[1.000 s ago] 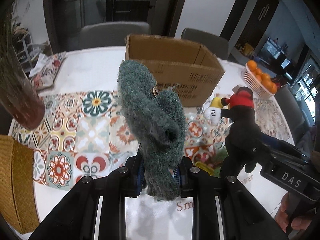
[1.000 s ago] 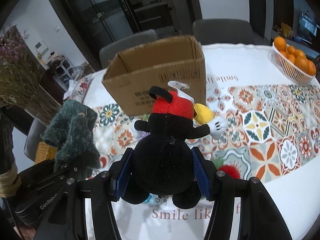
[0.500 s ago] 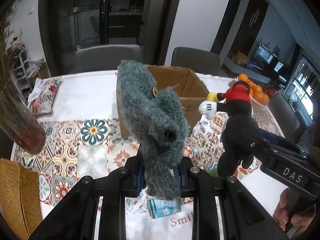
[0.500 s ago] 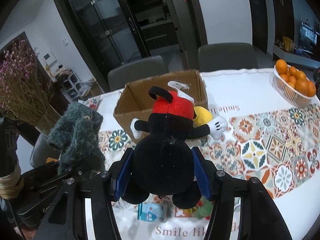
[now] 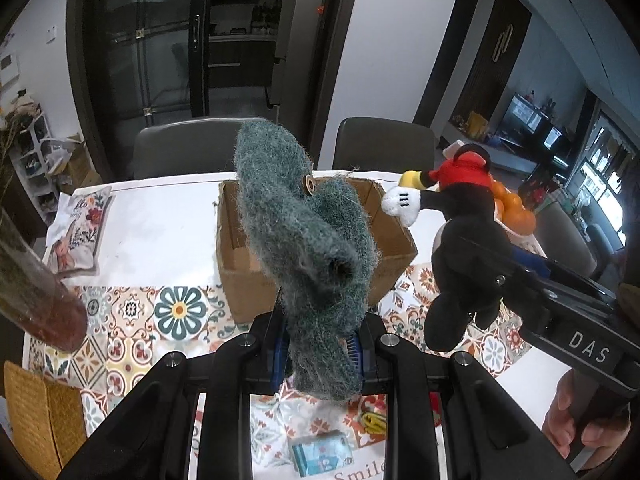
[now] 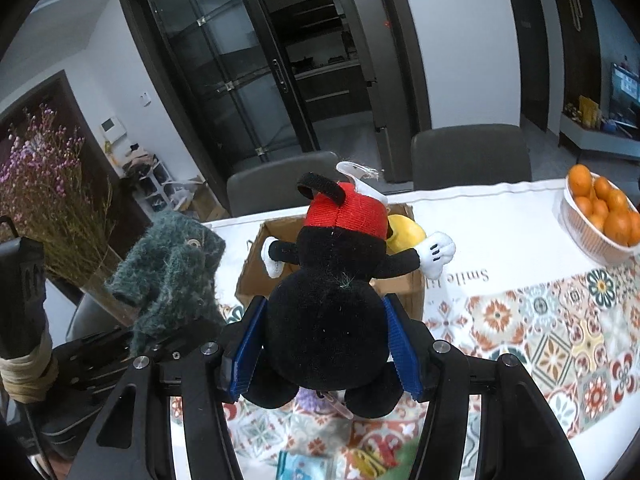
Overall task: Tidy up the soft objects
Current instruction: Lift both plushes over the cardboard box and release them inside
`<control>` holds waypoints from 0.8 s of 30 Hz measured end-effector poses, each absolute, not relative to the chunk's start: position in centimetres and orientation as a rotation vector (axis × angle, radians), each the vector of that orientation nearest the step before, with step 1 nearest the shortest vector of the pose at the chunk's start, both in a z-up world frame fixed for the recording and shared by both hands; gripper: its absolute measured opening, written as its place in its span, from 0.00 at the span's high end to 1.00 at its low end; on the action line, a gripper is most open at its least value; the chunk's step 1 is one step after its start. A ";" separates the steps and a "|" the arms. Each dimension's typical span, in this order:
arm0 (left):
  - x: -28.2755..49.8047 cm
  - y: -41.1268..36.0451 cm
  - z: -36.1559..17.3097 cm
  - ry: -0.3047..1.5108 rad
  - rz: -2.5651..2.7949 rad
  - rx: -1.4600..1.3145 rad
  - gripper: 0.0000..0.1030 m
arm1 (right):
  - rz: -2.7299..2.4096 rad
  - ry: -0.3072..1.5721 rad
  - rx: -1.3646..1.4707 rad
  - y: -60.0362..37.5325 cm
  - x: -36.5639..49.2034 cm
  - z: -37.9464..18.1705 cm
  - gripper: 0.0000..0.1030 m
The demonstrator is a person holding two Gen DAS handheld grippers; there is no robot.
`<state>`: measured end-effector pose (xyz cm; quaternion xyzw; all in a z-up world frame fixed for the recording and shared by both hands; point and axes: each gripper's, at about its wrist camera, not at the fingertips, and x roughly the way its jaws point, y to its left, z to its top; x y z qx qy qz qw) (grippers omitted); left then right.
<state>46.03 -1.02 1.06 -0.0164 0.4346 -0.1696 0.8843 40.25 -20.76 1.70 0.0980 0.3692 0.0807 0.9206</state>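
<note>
My left gripper (image 5: 320,354) is shut on a fuzzy dark-green knitted toy (image 5: 304,240), held up in the air. The same green toy (image 6: 172,276) appears at the left of the right wrist view. My right gripper (image 6: 324,346) is shut on a black plush mouse (image 6: 324,320) with red shorts, yellow shoes and white gloves. That mouse (image 5: 464,248) hangs at the right of the left wrist view, gripped from its side. An open cardboard box (image 5: 240,248) stands on the table just beyond and below both toys; the box (image 6: 256,264) is largely hidden behind the mouse.
A white basket of oranges (image 6: 600,220) sits at the table's right. Dried flowers in a vase (image 6: 52,200) stand at the left. A patterned runner (image 6: 560,328) covers the table, with small packets (image 5: 320,450) lying below the grippers. A woven mat (image 5: 36,412) lies near left; two chairs (image 5: 180,148) stand behind.
Both grippers have risen with their toys and drawn nearer the box, which now sits lower in view with its open top showing. Both grips are unchanged.
</note>
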 end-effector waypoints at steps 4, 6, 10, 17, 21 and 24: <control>48.1 -1.6 1.1 0.921 -0.351 -0.042 0.75 | 0.173 0.759 0.199 -21.2 42.2 1.9 0.43; 49.0 -1.9 1.1 0.931 -0.352 -0.047 0.75 | 0.175 0.757 0.191 -21.3 43.4 2.1 0.43; 51.0 -2.4 0.6 0.953 -0.342 -0.048 0.75 | 0.184 0.766 0.176 -21.4 45.6 2.2 0.43; 54.6 -3.0 -1.2 0.994 -0.317 -0.030 0.75 | 0.192 0.824 0.164 -21.3 50.2 0.8 0.43; 56.2 -3.0 -2.6 1.022 -0.311 -0.019 0.75 | 0.195 0.866 0.148 -20.9 52.3 -0.7 0.43; 57.4 -3.4 -3.8 1.048 -0.310 -0.007 0.75 | 0.209 0.902 0.158 -20.8 53.6 -2.0 0.43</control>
